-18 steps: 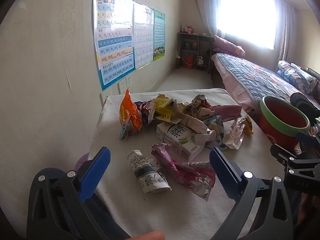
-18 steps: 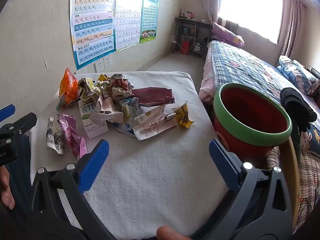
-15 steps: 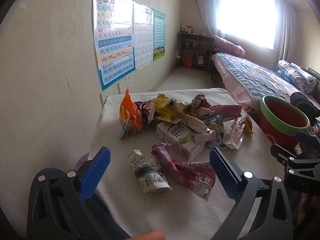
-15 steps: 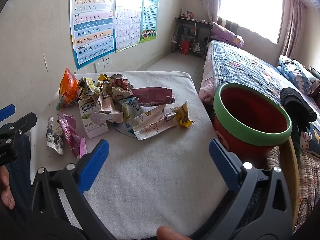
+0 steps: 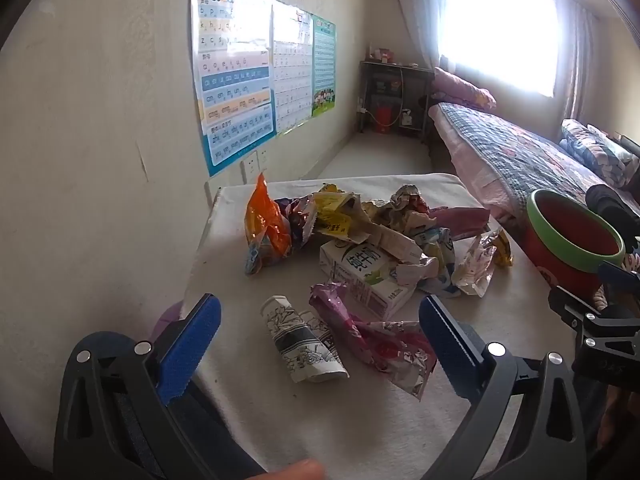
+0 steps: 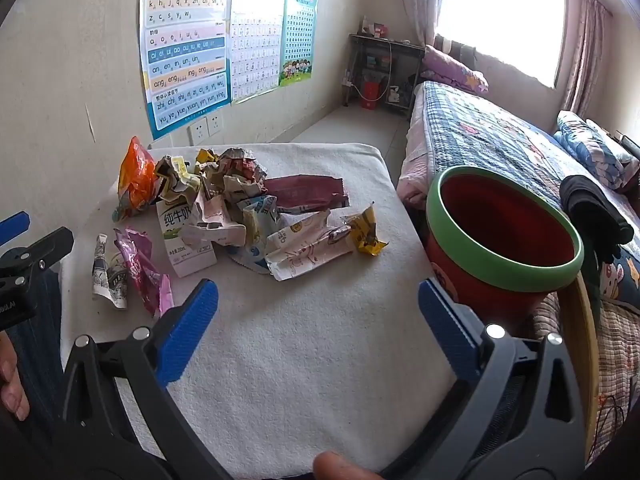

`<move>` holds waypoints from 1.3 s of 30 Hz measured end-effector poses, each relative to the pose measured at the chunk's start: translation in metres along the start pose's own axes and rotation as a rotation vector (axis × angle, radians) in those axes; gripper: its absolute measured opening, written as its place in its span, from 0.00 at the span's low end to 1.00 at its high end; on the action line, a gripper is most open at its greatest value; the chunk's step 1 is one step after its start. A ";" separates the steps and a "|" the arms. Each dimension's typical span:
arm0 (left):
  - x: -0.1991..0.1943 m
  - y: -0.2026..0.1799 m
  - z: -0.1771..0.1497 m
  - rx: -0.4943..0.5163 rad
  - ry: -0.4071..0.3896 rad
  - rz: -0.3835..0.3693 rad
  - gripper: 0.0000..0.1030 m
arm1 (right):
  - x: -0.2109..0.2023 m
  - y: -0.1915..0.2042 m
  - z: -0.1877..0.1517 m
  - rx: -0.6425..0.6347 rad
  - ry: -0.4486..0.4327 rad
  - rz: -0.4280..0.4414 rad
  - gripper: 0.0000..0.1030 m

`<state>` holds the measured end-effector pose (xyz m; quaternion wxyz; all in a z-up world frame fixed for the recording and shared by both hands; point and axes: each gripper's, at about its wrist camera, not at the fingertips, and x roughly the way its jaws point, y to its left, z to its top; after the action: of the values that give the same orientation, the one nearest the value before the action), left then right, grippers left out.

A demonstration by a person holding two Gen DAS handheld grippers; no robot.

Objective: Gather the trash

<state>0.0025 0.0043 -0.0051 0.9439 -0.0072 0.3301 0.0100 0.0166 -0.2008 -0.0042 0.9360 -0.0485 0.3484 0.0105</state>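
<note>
A heap of trash lies on the white-covered table [image 6: 304, 344]: an orange bag [image 5: 266, 228], a milk carton [image 5: 366, 278], a pink wrapper [image 5: 376, 336], a black-and-white crumpled wrapper [image 5: 304, 340], a maroon wrapper [image 6: 308, 192], a white printed wrapper [image 6: 308, 250] and a yellow one [image 6: 366, 232]. A red bin with a green rim [image 6: 504, 232] stands at the table's right edge. My left gripper [image 5: 320, 336] is open, just above the near wrappers. My right gripper [image 6: 318, 316] is open and empty over bare cloth, near the bin.
A wall with posters [image 6: 186, 44] runs along the left of the table. A bed [image 6: 500, 136] with a quilt lies right of the bin. A dark shelf unit [image 6: 384, 72] stands at the far wall under the window.
</note>
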 end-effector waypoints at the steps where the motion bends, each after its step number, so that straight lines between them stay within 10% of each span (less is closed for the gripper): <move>1: 0.000 0.001 0.000 -0.006 0.001 -0.001 0.92 | 0.000 0.000 0.000 0.000 0.000 0.000 0.96; 39: 0.001 0.005 0.000 -0.029 0.028 -0.038 0.92 | 0.000 -0.001 0.000 0.000 -0.002 0.000 0.96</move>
<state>0.0033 0.0096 -0.0057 0.9390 -0.0272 0.3428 -0.0034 0.0165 -0.2015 -0.0042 0.9363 -0.0483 0.3477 0.0108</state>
